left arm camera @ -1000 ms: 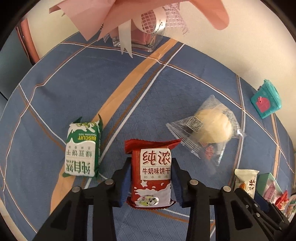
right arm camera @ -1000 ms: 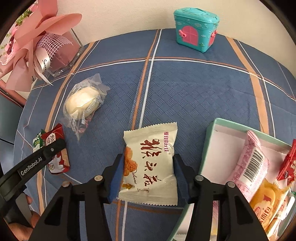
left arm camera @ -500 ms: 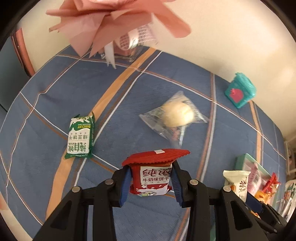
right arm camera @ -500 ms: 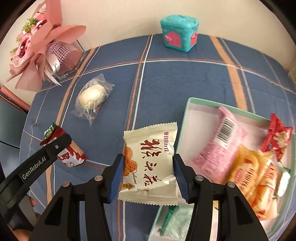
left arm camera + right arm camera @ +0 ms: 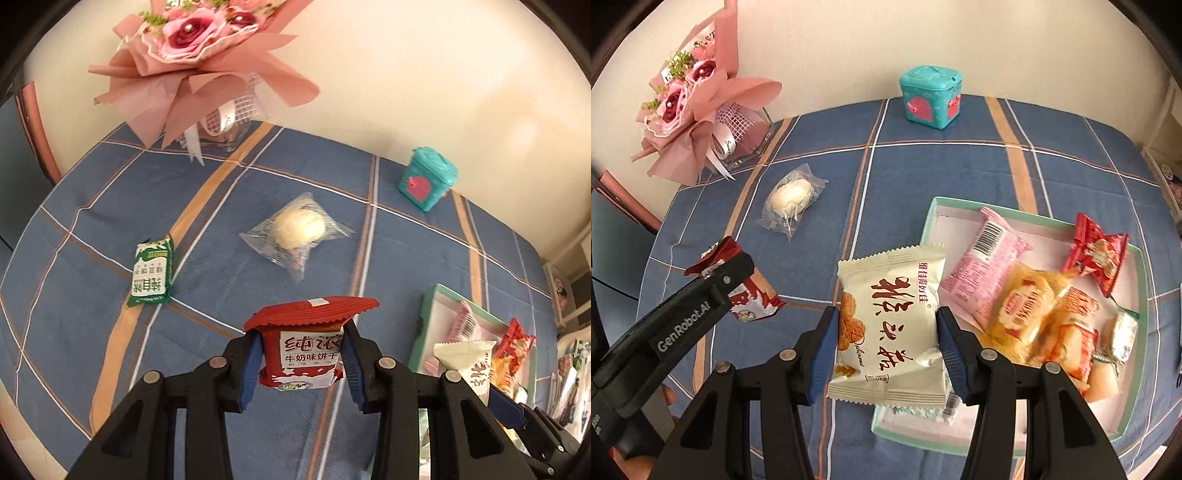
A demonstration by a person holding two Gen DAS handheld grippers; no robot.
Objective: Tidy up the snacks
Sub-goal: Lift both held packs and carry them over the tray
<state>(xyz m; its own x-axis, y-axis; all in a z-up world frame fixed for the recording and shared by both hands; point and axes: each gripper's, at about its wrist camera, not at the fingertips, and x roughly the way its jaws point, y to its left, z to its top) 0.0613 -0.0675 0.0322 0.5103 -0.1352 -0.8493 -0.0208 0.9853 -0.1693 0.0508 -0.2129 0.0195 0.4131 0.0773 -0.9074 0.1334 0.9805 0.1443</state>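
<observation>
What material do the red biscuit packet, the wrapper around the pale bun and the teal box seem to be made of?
Red biscuit packet: probably printed plastic film, slightly glossy; its crimped top edge folds over softly.
Bun wrapper: clear thin plastic, since the pale bun shows through and the film crinkles.
Teal box: likely hard moulded plastic, with smooth rigid walls, rounded corners and a raised pink door.

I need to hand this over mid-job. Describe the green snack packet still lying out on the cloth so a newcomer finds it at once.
Start at the pink flower bouquet at the back of the blue plaid tablecloth and come toward the near left edge. Lying flat beside the wide orange stripe is the green biscuit packet. It is the only opaque green-and-white pack lying loose; the clear-wrapped bun to its right is see-through.
</observation>
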